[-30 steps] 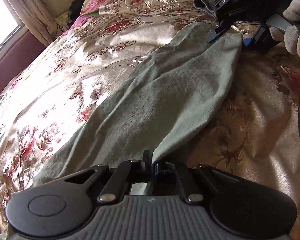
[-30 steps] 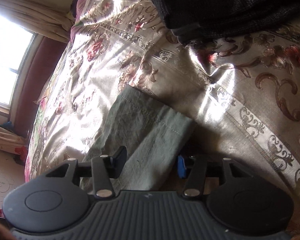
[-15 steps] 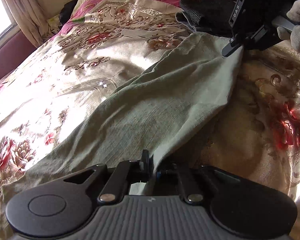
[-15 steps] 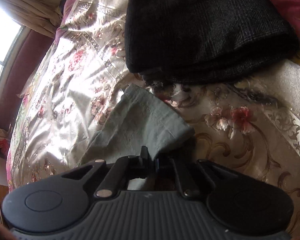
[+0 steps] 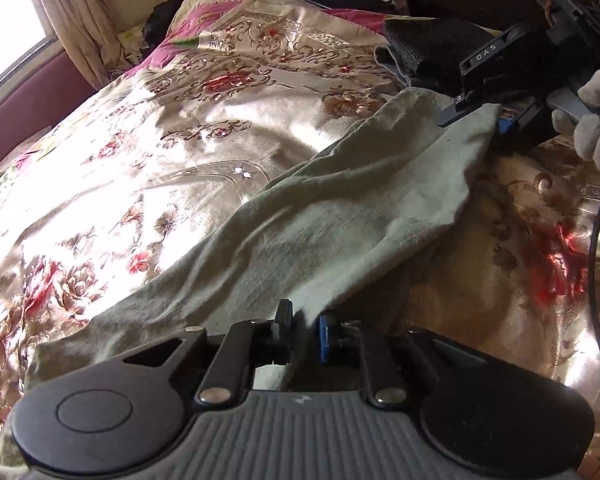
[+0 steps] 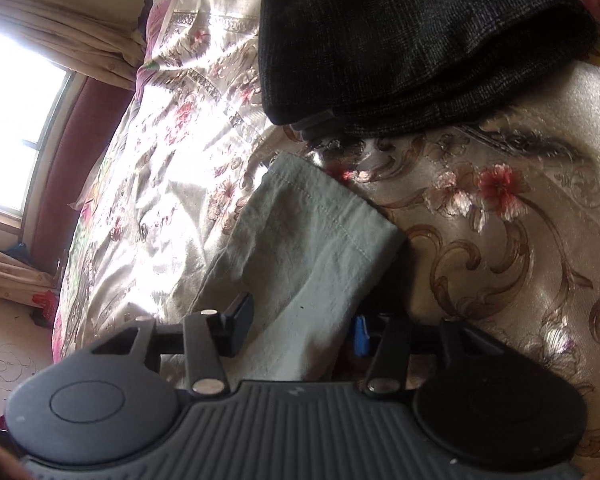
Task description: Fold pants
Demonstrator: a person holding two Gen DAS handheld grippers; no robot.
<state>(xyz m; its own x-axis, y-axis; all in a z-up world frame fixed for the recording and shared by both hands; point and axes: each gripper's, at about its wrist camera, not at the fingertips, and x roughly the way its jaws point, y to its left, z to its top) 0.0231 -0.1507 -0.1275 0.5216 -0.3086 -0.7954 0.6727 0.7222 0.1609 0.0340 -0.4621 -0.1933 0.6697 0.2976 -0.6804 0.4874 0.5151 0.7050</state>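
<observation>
The grey-green pants (image 5: pixel 300 216) lie stretched over the floral satin bedspread (image 5: pixel 148 152), running from just ahead of the left claw (image 5: pixel 303 328) to the right claw (image 5: pixel 496 120) at the far end, where a gloved hand (image 5: pixel 592 120) holds that tool.

The left claw's jaws have just been opening. They stand narrow, with a fold of the cloth between them, and a slight gap shows beside the blue pad, so the grip looks slack rather than pinched.

In the right wrist view the right claw (image 6: pixel 300 328) has also just been opening. Its jaws stand well apart, with the hemmed leg end (image 6: pixel 312 216) lying between them and reaching forward beyond them. The pads are not pressing on it.

The fabric looks thin, soft and light. It drapes and creases freely, so it will sag wherever it is unsupported and is unlikely to hold a fold line on its own. The glossy bedspread probably lets it slide easily.

The stitched hem is the firmest place to pinch. Taking both corners of one end should keep an edge straight. A folded dark knit garment (image 6: pixel 412 40) lies just beyond the leg end, ahead of the right claw, and should be kept clear.
</observation>
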